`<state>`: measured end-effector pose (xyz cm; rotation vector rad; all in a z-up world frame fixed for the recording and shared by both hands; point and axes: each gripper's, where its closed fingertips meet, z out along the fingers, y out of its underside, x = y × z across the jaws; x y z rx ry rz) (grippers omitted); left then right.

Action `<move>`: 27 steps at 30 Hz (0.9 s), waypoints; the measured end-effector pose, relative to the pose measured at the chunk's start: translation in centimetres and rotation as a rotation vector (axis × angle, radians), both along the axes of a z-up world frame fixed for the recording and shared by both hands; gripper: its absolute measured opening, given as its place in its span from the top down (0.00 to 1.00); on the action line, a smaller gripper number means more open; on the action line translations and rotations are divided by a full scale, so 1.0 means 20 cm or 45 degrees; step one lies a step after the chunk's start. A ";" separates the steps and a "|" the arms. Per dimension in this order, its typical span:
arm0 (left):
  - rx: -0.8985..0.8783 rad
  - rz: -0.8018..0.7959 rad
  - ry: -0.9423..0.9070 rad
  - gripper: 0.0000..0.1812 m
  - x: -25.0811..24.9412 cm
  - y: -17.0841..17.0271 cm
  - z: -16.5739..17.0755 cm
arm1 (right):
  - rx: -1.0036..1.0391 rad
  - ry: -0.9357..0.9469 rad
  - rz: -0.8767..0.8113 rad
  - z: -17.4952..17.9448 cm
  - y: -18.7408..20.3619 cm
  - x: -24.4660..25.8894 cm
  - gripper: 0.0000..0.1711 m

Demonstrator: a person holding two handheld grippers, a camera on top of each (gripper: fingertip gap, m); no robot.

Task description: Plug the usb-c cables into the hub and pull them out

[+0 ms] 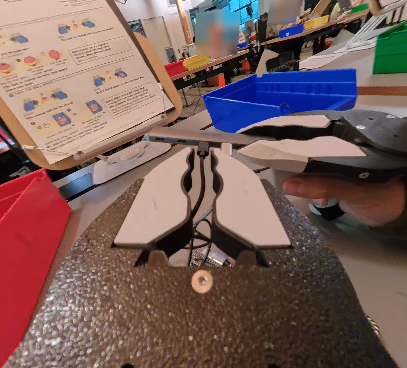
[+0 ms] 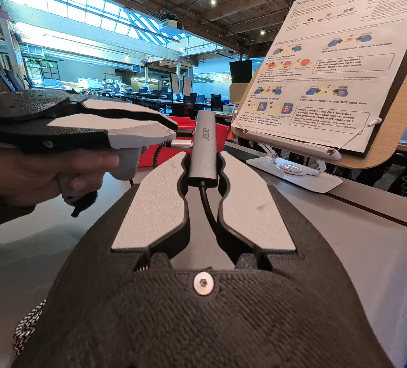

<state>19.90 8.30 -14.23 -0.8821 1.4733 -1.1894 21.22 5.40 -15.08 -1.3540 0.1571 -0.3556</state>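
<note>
The grey hub (image 1: 176,134) is held level above the table by my right gripper (image 1: 240,140), which comes in from the right and is shut on it. In the right wrist view the hub (image 2: 203,154) stands between my right gripper's (image 2: 203,156) fingers, its own black lead running back between them. A black USB-C plug (image 1: 202,148) and a silver plug (image 1: 226,149) sit in the hub's side. My left gripper (image 1: 202,154) is shut on the black plug, whose cable hangs back between the fingers. In the right wrist view my left gripper (image 2: 175,130) meets the black plug (image 2: 185,132) above the silver plug (image 2: 181,143).
A red bin (image 1: 28,225) stands at the left and a blue bin (image 1: 279,95) behind the hub. A tilted stand with an instruction sheet (image 1: 77,60) stands at the back left. A green bin (image 1: 392,53) is far right. A braided cable (image 1: 204,258) lies on the table below. The gap from one gripper's tips to the other's is roughly 4 centimetres.
</note>
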 end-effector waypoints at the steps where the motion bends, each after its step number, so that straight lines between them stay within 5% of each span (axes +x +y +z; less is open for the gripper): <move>1: -0.012 -0.026 0.000 0.93 0.00 -0.01 0.00 | -0.004 -0.006 -0.006 0.00 0.00 0.00 0.86; 5: -0.034 -0.051 0.044 1.00 0.00 -0.02 -0.01 | -0.014 -0.043 0.005 0.00 0.01 -0.02 0.86; 13: -0.038 0.013 0.099 0.91 0.00 0.01 -0.03 | -0.015 -0.049 -0.062 0.00 0.00 0.00 0.86; 27: -0.023 0.003 0.200 0.95 -0.02 0.04 -0.10 | -0.121 -0.114 -0.010 -0.04 0.03 -0.05 0.86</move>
